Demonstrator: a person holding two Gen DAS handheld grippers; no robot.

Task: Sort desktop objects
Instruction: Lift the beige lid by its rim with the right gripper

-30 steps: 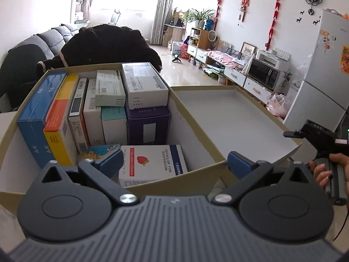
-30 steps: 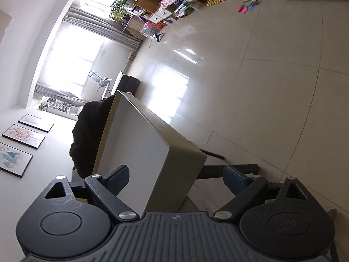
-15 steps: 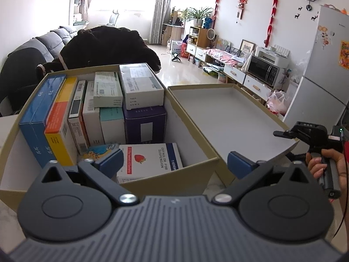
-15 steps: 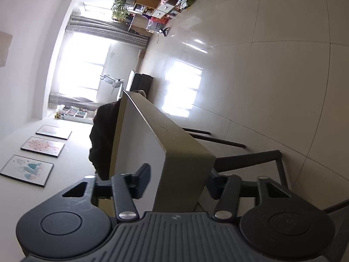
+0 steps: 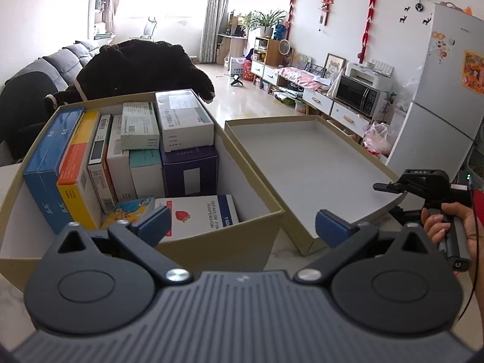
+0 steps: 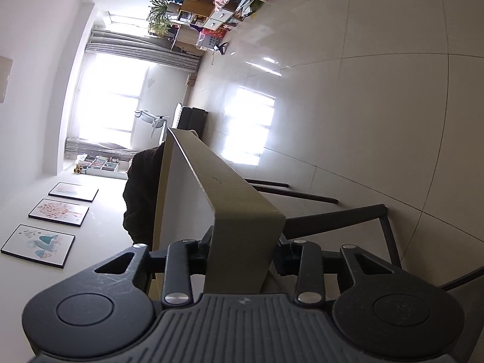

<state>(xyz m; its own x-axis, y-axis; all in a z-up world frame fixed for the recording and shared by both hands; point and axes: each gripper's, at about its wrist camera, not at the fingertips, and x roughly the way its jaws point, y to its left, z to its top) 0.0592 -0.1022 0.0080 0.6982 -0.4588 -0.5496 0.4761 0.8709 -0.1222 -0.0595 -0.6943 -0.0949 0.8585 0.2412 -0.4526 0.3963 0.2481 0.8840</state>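
The left gripper [image 5: 240, 227] is hanging released just before the box [image 5: 193, 245], which is sitting on the table packed with cartons [image 5: 184, 121]. Beside it, the right gripper [image 6: 242, 252] is clenching the lid [image 6: 242, 227] by its near wall. Being light, stiff cardboard, the lid is likely to flex; gripping its rim suits it.

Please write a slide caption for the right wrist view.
Right gripper shut on the box lid wall.

We cannot read the small print on the upright medicine cartons [image 5: 121, 154]; at five o'clock, the person's hand [image 5: 453, 227] is cut off by the edge.
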